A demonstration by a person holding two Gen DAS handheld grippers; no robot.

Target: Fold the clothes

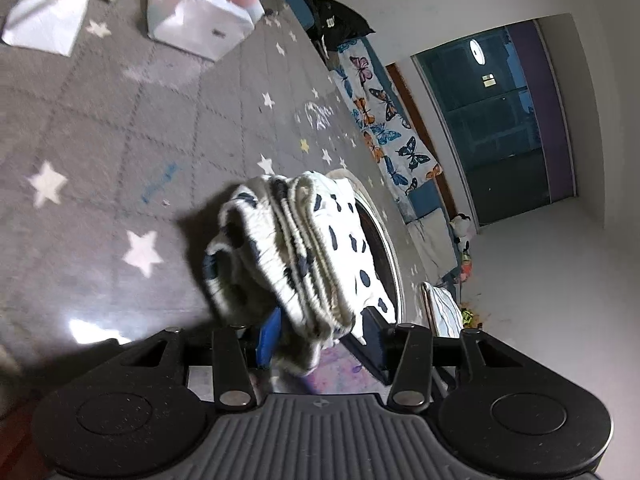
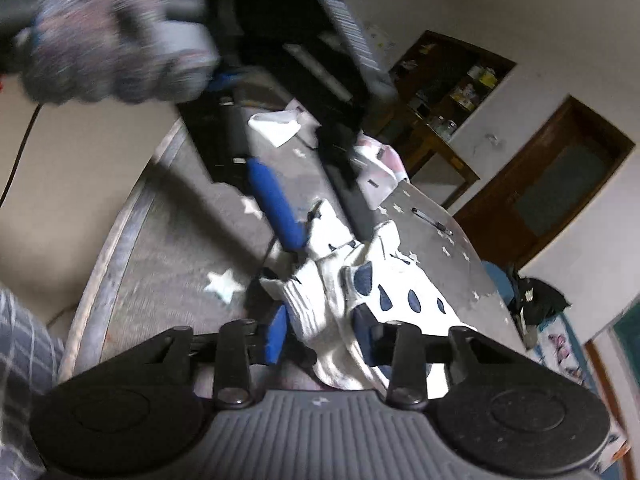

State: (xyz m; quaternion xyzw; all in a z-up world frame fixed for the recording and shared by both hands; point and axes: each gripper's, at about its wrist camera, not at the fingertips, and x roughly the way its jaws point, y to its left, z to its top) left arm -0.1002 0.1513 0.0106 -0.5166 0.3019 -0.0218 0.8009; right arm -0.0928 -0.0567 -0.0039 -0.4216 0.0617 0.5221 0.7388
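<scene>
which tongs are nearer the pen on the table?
Left. The left tongs reach in between the right tongs and the pen; the right ones sit further back, over the spotted cloth.

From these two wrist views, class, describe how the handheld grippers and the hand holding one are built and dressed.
Each gripper, left and right, has a grey ribbed base, two round black housings, black linkage bars with metal pivot pins, and blue pads. The hand on the left gripper wears a speckled grey knit glove. A grey checked sleeve shows at the frame edge.
</scene>
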